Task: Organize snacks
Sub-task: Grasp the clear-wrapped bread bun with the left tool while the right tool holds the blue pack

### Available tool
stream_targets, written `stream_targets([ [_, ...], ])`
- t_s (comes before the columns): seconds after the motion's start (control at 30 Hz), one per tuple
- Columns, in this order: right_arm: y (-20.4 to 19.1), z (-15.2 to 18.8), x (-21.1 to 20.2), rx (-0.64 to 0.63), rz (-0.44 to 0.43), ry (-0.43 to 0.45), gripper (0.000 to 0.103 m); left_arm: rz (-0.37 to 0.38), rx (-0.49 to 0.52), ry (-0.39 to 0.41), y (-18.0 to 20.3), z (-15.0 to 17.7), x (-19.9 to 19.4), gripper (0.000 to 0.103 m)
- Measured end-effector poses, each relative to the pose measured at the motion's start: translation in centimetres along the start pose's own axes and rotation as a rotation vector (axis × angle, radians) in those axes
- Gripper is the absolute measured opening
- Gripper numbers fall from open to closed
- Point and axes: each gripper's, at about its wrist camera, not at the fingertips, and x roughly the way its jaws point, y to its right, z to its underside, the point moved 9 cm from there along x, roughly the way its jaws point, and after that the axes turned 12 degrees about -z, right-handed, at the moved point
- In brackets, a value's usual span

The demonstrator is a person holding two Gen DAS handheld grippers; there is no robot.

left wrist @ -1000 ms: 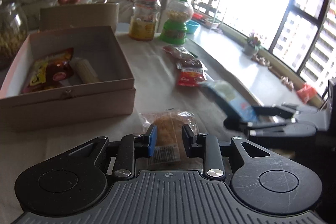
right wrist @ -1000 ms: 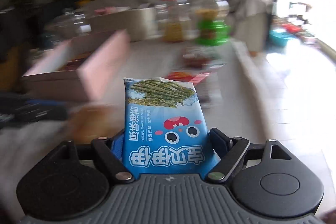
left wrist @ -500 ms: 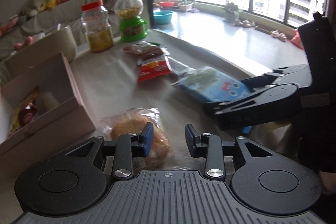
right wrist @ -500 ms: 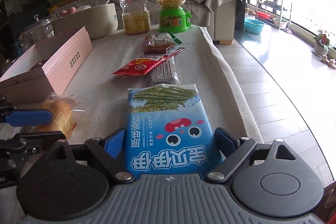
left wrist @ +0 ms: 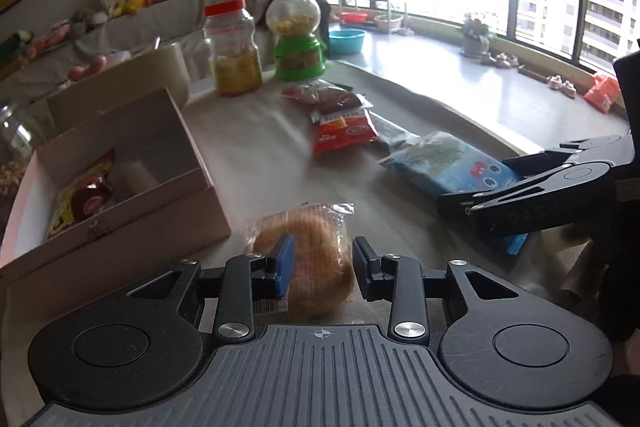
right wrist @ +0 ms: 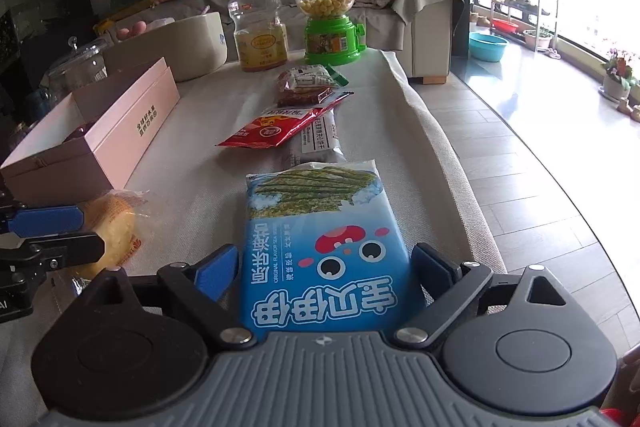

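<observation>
A wrapped round bun (left wrist: 316, 247) lies on the beige tablecloth in front of the open pink box (left wrist: 132, 195). My left gripper (left wrist: 320, 263) straddles the bun's near part with its jaws partly apart, and I see no squeeze on the bun. In the right wrist view a blue seaweed packet (right wrist: 320, 227) lies flat on the cloth. My right gripper (right wrist: 324, 267) has its jaws opening, with a gap between each pad and the packet's edges. The box holds a red and yellow packet (left wrist: 84, 195) and a pale roll (left wrist: 136, 179).
A red snack packet (right wrist: 276, 129) and dark packets (right wrist: 308, 87) lie further along the cloth. A red-lidded jar (right wrist: 258, 23), a green candy dispenser (right wrist: 330, 23) and a beige tub (right wrist: 188, 43) stand at the far end. The table's edge (right wrist: 460, 187) drops to the floor on the right.
My left gripper's jaws have widened around the bun and its view has swung right, away from the box. The right jaws have spread off the seaweed packet, which now rests on the cloth.
</observation>
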Motion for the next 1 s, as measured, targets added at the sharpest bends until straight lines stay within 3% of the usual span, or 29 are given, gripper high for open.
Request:
stream_targets([
  [0.17,-0.9,0.0,1.0,-0.046,0.142,-0.068,0.103,0.009,-0.016,-0.021,-0.1,-0.2,0.1,0.04],
  [0.33,-1.6,-0.3,1.8,0.018,0.148,-0.121,0.103,0.038,-0.046,-0.05,-0.6,0.0,-0.3,0.04],
  [0.53,-1.2,0.4,1.1,0.033,0.134,-0.106,0.103,0.019,-0.045,-0.067,-1.0,0.2,-0.3,0.04],
  [0.6,-1.0,0.7,0.7,0.027,0.131,-0.082,0.103,0.034,-0.047,-0.066,-0.8,0.2,-0.2,0.046],
  [0.67,-1.0,0.9,0.4,0.015,0.124,-0.059,0.103,0.081,-0.057,-0.063,-0.3,0.1,-0.2,0.062],
  [0.7,-1.1,0.9,0.4,0.011,0.123,-0.052,0.103,0.109,-0.063,-0.061,-0.1,0.1,-0.2,0.065],
  [0.8,-1.1,0.9,0.3,0.011,0.12,-0.045,0.103,0.152,-0.108,-0.064,-0.7,0.0,-0.3,0.066],
  [0.93,-1.1,0.9,0.3,0.011,0.116,-0.037,0.103,0.063,-0.147,-0.055,-2.7,0.1,0.2,0.063],
  [1.0,-1.1,1.0,0.3,0.01,0.116,-0.036,0.103,0.058,-0.159,-0.081,-3.0,0.4,1.1,0.068],
])
